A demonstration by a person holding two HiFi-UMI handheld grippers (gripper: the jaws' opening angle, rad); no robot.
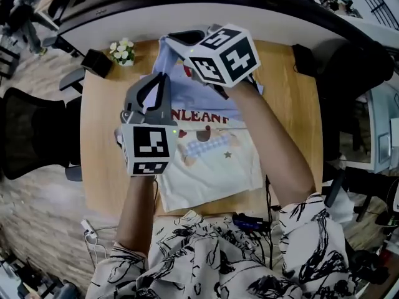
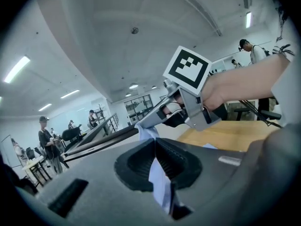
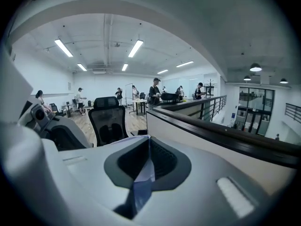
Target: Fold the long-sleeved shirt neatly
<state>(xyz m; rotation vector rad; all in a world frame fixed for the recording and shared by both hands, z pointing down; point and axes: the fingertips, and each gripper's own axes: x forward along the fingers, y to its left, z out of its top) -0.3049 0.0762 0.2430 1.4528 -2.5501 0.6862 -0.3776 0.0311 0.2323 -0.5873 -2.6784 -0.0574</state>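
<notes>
A shirt (image 1: 212, 161) with a pale blue top and a cream printed front lies on the wooden table (image 1: 103, 148). Its far edge is lifted off the table by both grippers. In the head view my left gripper (image 1: 163, 75) is at the fabric's left and my right gripper (image 1: 179, 38) is further back. Seen from the left gripper view, the left gripper (image 2: 155, 142) is shut on pale blue cloth (image 2: 160, 182), and the right gripper (image 2: 142, 124) pinches the same edge beyond it. From the right gripper view, the right gripper (image 3: 148, 140) is shut on a blue fold (image 3: 141, 178).
A small pot of white flowers (image 1: 123, 50) and a black block (image 1: 96, 61) stand at the table's far left corner. A black office chair (image 1: 31, 136) sits to the left of the table. Cables and a dark device (image 1: 249, 222) lie at the near edge.
</notes>
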